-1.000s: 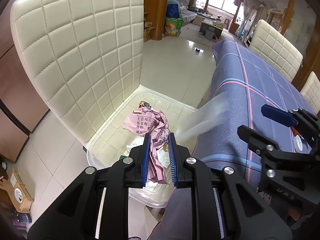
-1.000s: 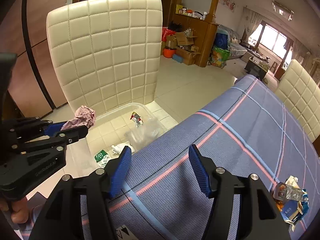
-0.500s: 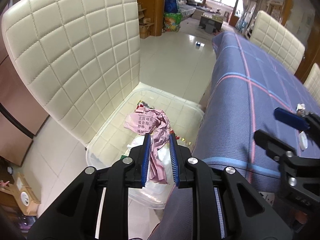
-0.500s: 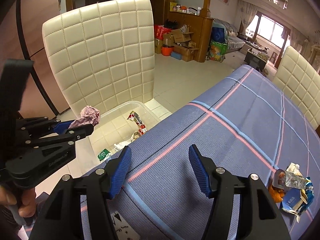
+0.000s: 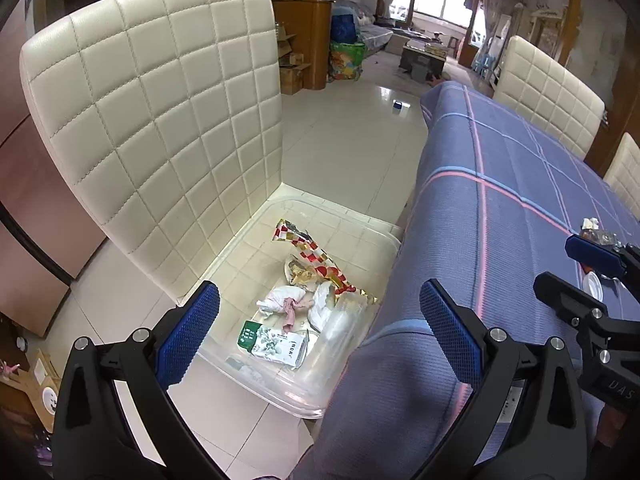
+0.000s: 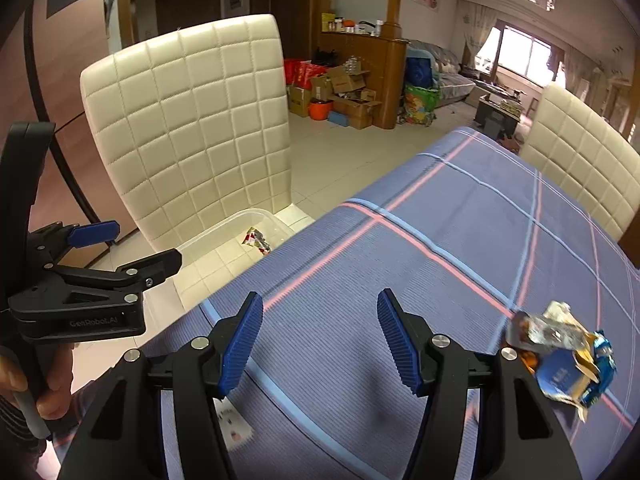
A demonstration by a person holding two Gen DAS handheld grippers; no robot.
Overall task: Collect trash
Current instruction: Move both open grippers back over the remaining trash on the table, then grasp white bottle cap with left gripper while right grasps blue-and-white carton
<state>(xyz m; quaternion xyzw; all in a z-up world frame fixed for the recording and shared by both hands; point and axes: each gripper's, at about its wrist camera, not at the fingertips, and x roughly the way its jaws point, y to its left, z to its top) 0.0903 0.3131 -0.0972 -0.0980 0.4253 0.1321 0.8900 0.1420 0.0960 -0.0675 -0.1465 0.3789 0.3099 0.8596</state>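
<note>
Pink paper [image 5: 289, 307] dropped into bin [image 5: 394, 242] — left gripper [image 5: 316, 326] opening, empty; right gripper [image 6: 320, 344] open over table [image 6: 460, 216].

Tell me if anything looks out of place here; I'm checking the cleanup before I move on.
Yes. A pile of crumpled wrappers lies on the blue plaid tablecloth, outside the clear bin on the chair seat that holds the other trash. The right gripper hangs near them with jaws empty.

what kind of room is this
Most likely a home dining area open to a living room: a clothed table, padded dining chairs, and a sofa by the window.
</note>
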